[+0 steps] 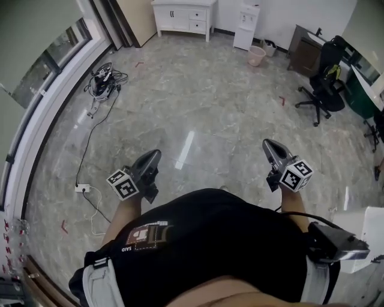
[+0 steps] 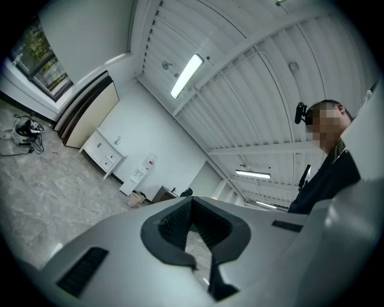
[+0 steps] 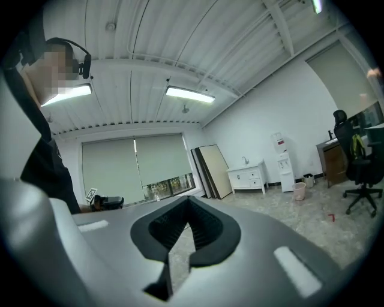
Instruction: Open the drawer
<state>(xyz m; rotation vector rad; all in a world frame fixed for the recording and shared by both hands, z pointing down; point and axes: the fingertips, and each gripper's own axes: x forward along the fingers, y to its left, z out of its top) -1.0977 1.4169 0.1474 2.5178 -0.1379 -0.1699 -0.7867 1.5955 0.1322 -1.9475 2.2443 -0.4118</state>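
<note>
Two: left hand-held gripper (image 1: 155, 154), right hand-held gripper (image 1: 267, 144) (both closed); one cabinet (image 1: 183, 17).

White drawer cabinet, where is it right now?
In the head view the white cabinet stands against the far wall, top centre, just left of the water dispenser and the pink bin.

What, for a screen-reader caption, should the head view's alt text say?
A person holds a shut, empty left gripper and right gripper over a marble floor. Far ahead stand a white drawer cabinet, a water dispenser and an office chair.
</note>
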